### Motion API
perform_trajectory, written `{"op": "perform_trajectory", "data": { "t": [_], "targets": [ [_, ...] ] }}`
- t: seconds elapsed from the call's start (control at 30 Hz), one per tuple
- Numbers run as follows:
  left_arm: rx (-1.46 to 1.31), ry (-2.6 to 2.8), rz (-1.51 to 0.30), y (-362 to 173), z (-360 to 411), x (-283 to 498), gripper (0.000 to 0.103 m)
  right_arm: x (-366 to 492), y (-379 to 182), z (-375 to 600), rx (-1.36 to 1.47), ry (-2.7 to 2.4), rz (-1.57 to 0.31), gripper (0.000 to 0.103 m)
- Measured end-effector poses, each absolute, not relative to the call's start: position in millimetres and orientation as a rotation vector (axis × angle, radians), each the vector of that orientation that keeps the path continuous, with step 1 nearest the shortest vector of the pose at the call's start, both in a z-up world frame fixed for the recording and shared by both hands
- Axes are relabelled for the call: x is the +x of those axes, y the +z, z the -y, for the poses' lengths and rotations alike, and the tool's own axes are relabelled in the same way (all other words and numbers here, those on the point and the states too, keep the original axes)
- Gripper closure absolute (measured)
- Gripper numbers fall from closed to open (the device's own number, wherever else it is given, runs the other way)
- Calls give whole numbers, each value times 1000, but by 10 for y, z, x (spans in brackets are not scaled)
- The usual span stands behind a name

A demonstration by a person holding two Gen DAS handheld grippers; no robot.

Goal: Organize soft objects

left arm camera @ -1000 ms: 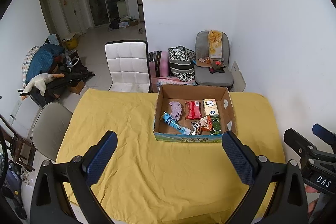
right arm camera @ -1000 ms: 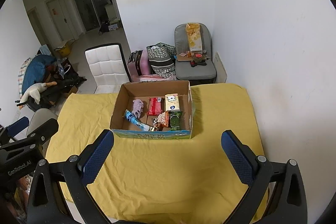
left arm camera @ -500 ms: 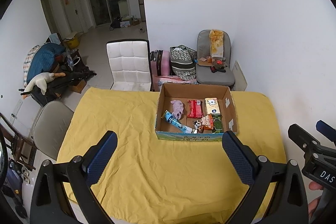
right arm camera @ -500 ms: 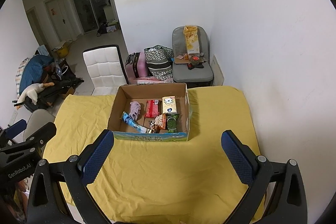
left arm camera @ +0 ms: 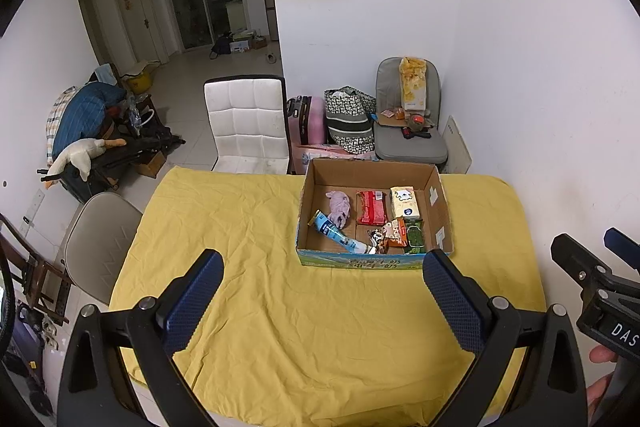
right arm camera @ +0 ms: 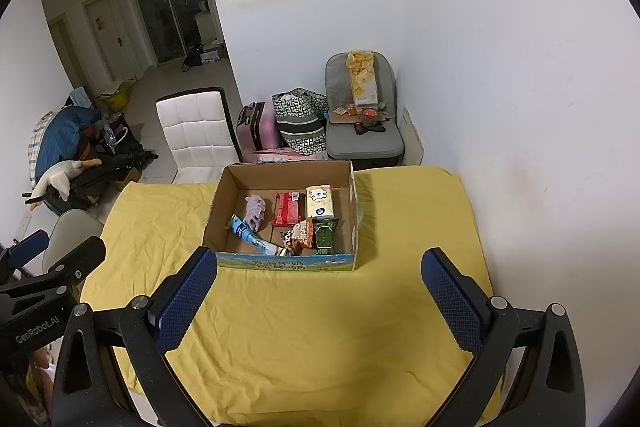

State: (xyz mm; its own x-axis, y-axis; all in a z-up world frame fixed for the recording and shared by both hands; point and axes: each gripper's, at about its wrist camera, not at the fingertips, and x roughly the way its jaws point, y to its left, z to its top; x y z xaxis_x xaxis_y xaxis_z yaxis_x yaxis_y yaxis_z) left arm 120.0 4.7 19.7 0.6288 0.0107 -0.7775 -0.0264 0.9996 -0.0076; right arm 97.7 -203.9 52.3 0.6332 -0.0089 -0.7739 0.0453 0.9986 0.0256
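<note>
An open cardboard box (left arm camera: 439,203) (right arm camera: 218,203) stands on the yellow tablecloth (left arm camera: 280,327) (right arm camera: 320,327). Inside lie a lilac cloth (left arm camera: 339,206) (right arm camera: 255,211), a red packet (left arm camera: 371,207) (right arm camera: 287,209), a cream tissue pack (left arm camera: 405,202) (right arm camera: 319,202), a blue tube (left arm camera: 334,231) (right arm camera: 250,235), an orange snack bag (left arm camera: 394,231) (right arm camera: 302,233) and a green packet (left arm camera: 414,237) (right arm camera: 325,235). My left gripper (left arm camera: 322,289) is open and empty, high above the table's near half. My right gripper (right arm camera: 318,287) is open and empty, level with it, and shows at the left wrist view's right edge (left arm camera: 592,267).
A white chair (left arm camera: 246,123) (right arm camera: 196,131) stands behind the table and a beige chair (left arm camera: 100,239) at its left. A grey seat (left arm camera: 412,131) (right arm camera: 362,123), a patterned bag (left arm camera: 348,119) and a pink suitcase (left arm camera: 312,119) crowd the corner. The wall runs along the table's right.
Both grippers have risen and drawn back a little, so the box and table look smaller and farther. Both stay open and empty. Nothing in the box has moved.
</note>
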Motion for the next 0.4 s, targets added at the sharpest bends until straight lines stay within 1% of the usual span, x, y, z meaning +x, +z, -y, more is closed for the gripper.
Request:
{"op": "perform_trajectory", "data": {
  "t": [0.4],
  "targets": [
    [-15,24,-890,194,-45,1199,1,967,533,2063,47,-32,-885,0]
  ]
}}
